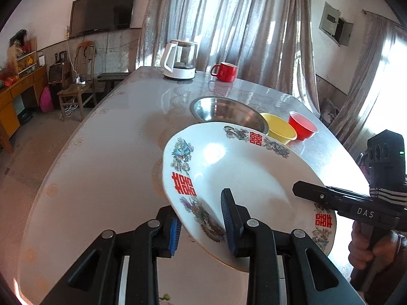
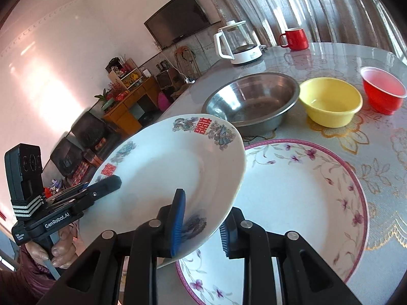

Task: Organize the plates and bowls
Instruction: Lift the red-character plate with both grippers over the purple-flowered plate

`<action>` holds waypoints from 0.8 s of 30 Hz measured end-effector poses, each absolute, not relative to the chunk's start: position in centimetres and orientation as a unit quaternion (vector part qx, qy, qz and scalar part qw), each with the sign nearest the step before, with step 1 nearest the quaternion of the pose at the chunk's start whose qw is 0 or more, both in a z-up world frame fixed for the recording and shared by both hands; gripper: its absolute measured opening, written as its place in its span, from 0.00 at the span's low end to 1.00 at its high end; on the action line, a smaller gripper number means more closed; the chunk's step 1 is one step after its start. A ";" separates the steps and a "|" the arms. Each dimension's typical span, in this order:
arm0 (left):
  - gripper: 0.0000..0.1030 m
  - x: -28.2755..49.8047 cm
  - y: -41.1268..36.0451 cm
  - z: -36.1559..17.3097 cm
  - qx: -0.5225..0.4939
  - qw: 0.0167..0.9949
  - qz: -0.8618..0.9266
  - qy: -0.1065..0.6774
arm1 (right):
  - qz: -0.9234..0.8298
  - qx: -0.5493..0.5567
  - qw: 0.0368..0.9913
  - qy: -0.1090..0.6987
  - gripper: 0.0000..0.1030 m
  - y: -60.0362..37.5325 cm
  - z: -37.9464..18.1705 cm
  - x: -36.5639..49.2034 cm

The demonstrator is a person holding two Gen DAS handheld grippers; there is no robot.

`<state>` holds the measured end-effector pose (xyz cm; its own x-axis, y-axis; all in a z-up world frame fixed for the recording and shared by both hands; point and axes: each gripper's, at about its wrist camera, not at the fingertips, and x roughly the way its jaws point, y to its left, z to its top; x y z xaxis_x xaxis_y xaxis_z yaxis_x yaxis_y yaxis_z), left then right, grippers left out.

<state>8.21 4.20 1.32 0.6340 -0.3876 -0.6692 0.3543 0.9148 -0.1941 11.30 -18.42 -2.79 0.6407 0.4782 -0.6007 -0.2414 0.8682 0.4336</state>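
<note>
A white plate (image 1: 241, 172) (image 2: 157, 167) with red characters and floral prints on its rim hangs tilted above the table, held from both sides. My left gripper (image 1: 202, 225) is shut on its near rim, one blue pad above and one below. My right gripper (image 2: 201, 228) is shut on the opposite rim, and its black fingers (image 1: 313, 194) show in the left wrist view. Below the held plate lies a larger plate (image 2: 305, 203) with a pink rim and purple flowers. Behind stand a steel bowl (image 2: 254, 99), a yellow bowl (image 2: 330, 101) and a red bowl (image 2: 384, 89) in a row.
A white electric kettle (image 1: 182, 59) and a red mug (image 1: 226, 72) stand at the far end of the glossy table (image 1: 101, 165). Curtains hang behind it. A chair, a wooden cabinet and a wall television are off to the left. A hand (image 1: 363, 249) grips the right tool's handle.
</note>
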 end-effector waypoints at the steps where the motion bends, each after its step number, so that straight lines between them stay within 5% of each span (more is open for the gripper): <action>1: 0.29 8.0 3.5 1.2 -0.020 0.901 -0.212 0.377 | 0.193 0.159 0.894 0.372 0.23 -19.0 -2.8 10.8; 24: 0.32 9.0 -5.1 -3.1 0.006 0.861 -0.235 0.452 | 0.052 0.118 0.914 0.385 0.28 -25.3 -4.7 6.6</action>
